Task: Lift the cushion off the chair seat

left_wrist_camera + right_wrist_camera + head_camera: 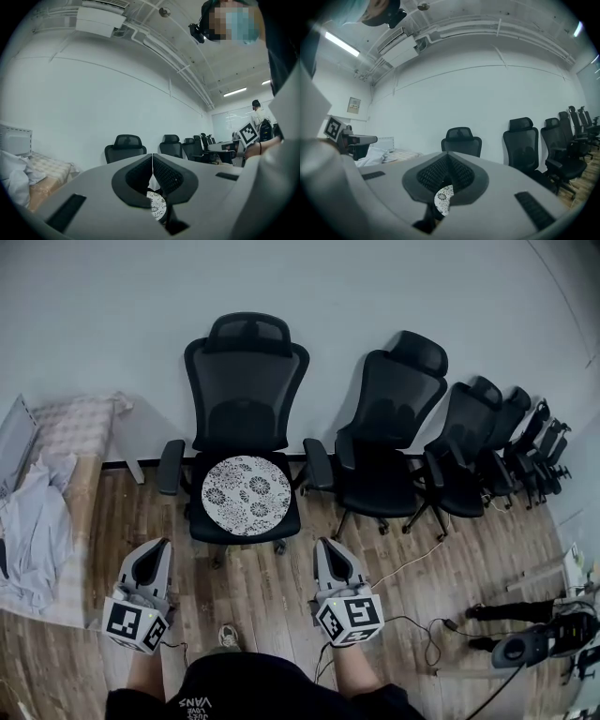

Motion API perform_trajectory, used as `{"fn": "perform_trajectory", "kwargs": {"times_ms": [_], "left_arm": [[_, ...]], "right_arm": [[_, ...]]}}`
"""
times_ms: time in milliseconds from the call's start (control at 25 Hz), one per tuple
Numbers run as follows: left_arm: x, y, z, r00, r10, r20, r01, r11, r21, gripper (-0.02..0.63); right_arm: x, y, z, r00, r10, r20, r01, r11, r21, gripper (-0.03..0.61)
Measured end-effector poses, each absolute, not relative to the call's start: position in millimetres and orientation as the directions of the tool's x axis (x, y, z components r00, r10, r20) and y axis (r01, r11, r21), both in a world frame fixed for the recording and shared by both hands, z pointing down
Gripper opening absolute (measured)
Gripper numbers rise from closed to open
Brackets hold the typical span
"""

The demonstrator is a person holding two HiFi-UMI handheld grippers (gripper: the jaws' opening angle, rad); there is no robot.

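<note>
Judging from how things lie, the step in hand is the approach, with no grasp made yet. The round patterned cushion (247,495) lies flat on the seat of the nearest black chair (246,381), covering most of the seat and untouched. The left gripper (157,547) and the right gripper (328,547) are held out level in front of the person, short of the chair, one toward each side of the seat, over the wooden floor (262,601). Both are clenched on nothing. In the left gripper view the jaws meet along a thin seam, and in the right gripper view the ribbed pads (461,176) are pressed together likewise.

The next move, I judge, calls for the jaws to part before they get to the cushion's rim, then to pinch it from both sides and raise it evenly so it neither folds nor slides off.

Each gripper view shows only a sliver of the cushion below its own jaws. How thick it is, and whether ties fasten it to the seat, cannot be told. The chair's base is mostly hidden under the seat, and the person's hands are hidden behind the marker cubes (136,624)
</note>
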State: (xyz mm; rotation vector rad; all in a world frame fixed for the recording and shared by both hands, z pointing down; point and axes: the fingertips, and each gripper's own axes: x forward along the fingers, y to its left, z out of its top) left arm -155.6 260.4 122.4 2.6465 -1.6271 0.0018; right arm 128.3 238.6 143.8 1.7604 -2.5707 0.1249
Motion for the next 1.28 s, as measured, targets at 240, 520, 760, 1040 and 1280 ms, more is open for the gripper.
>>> {"fn": "perform_trajectory", "kwargs": {"times_ms": [240,520,760,1040,1280], "left_arm": [[-171.9,233.6,124.7,0.469,-0.883,0.024,-0.883,-0.469,0.031,0.014],[-173.8,202.1,134.5,0.469,-0.882,0.040,-0.883,-0.467,0.048,0.014],[-164.8,162.3,133.0,0.450,-0.892,0.040,-0.893,-0.449,0.045,0.014],[-142.1,106.4,133.8,0.432,-0.901,0.037,-0.902,-0.430,0.042,0.014],[-125.3,69.3,134.9,0.394,-0.918,0.049,-0.919,-0.392,0.045,0.014]], "right_arm": [[116.0,217.7,144.6,-0.328,-0.942,0.066,-0.944,0.324,-0.065,0.017],[119.5,188.4,151.4,-0.317,-0.944,0.088,-0.948,0.312,-0.067,0.017],[127.7,141.4,151.6,-0.342,-0.935,0.089,-0.939,0.338,-0.056,0.017],[142.6,77.3,154.0,-0.378,-0.920,0.099,-0.926,0.376,-0.045,0.017],[156.8,30.0,158.7,-0.419,-0.902,0.104,-0.908,0.416,-0.053,0.017]]}}
